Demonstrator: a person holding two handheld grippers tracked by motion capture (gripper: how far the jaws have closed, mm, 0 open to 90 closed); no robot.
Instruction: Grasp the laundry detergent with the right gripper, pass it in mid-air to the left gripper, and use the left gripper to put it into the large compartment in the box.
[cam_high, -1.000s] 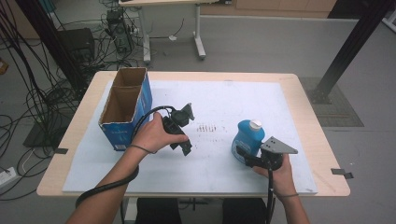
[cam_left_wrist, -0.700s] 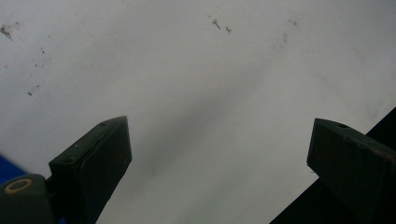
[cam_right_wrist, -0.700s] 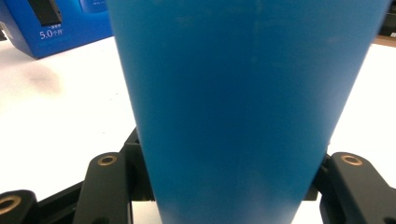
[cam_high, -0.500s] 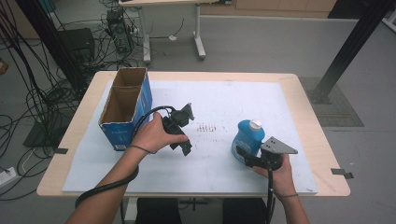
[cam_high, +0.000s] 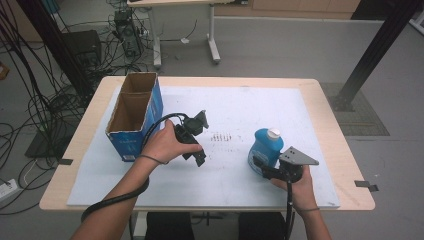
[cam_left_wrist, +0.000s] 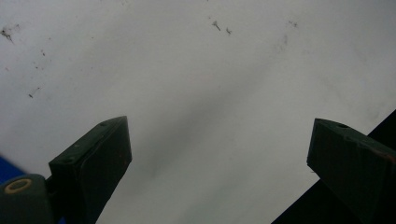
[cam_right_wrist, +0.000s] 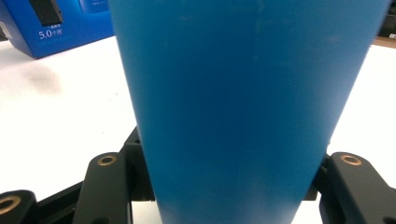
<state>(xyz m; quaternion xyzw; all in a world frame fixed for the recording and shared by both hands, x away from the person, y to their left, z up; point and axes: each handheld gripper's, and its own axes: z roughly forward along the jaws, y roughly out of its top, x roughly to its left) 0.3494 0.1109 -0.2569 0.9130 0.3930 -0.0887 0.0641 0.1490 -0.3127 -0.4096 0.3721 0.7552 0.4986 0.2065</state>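
Note:
A blue bottle (cam_high: 263, 146) with a white cap (cam_high: 273, 133) stands upright on the white sheet (cam_high: 240, 105), right of the middle. My right gripper (cam_high: 262, 166) is shut on its lower body from the near side. In the right gripper view the bottle (cam_right_wrist: 243, 93) stands between the two black jaws of that gripper (cam_right_wrist: 229, 186), touching both. My left gripper (cam_high: 202, 140) is held in a hand over the sheet near the middle, open. In the left gripper view this gripper (cam_left_wrist: 219, 158) has wide-spread jaws with only bare sheet (cam_left_wrist: 210, 84) between them.
An open blue cardboard box (cam_high: 134, 114) stands at the sheet's left side, and its printed side (cam_right_wrist: 56, 23) is visible past the bottle. Small dark marks (cam_high: 220, 136) dot the sheet's middle. The wooden table edge (cam_high: 330, 125) frames the sheet. Cables and stands crowd the floor beyond.

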